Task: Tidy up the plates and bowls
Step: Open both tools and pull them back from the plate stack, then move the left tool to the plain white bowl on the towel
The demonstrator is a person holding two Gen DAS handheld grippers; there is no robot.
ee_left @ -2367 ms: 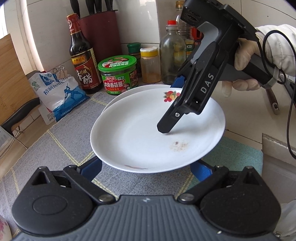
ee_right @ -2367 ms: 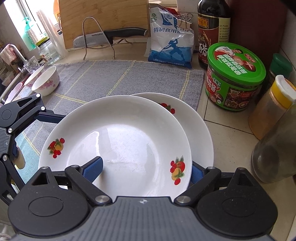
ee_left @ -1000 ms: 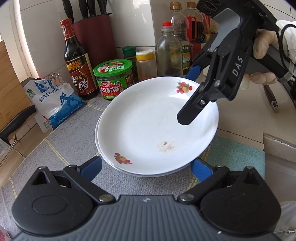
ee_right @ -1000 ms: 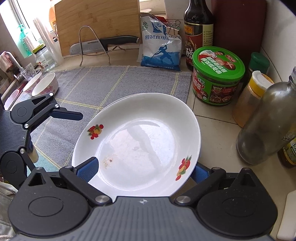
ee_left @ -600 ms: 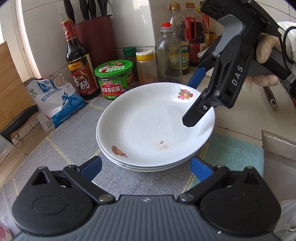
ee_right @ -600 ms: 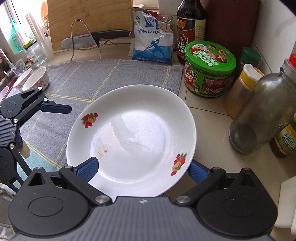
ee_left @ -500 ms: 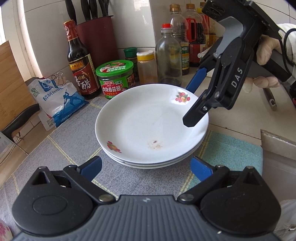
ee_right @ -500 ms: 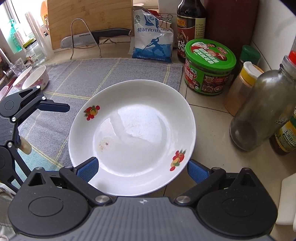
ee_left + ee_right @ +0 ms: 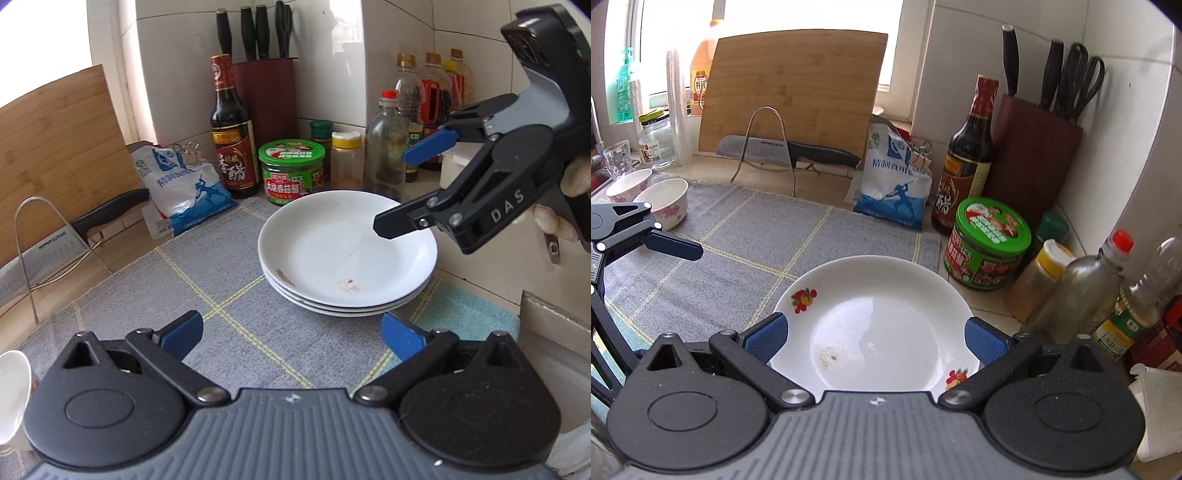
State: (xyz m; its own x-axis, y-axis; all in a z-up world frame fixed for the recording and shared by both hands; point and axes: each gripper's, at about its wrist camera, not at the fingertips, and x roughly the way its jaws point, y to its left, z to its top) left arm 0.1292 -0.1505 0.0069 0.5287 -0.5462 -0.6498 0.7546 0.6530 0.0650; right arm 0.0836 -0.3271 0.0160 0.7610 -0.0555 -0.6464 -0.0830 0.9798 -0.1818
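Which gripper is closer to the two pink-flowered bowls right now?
Left. The left gripper sits open just beside the pink-flowered bowls at the mat's far end. The right gripper hangs open over the plate stack, well away from them.

Stacked round white ceramic plates (image 9: 875, 295) ahead of the black, blue-padded right gripper (image 9: 875, 338), red-and-yellow fruit motifs on the rim. Grey woven mat (image 9: 746, 236) with a yellow grid beneath. White bowls with pink flowers (image 9: 666, 201) far left. Green-lidded jar (image 9: 988, 242) ahead-right.
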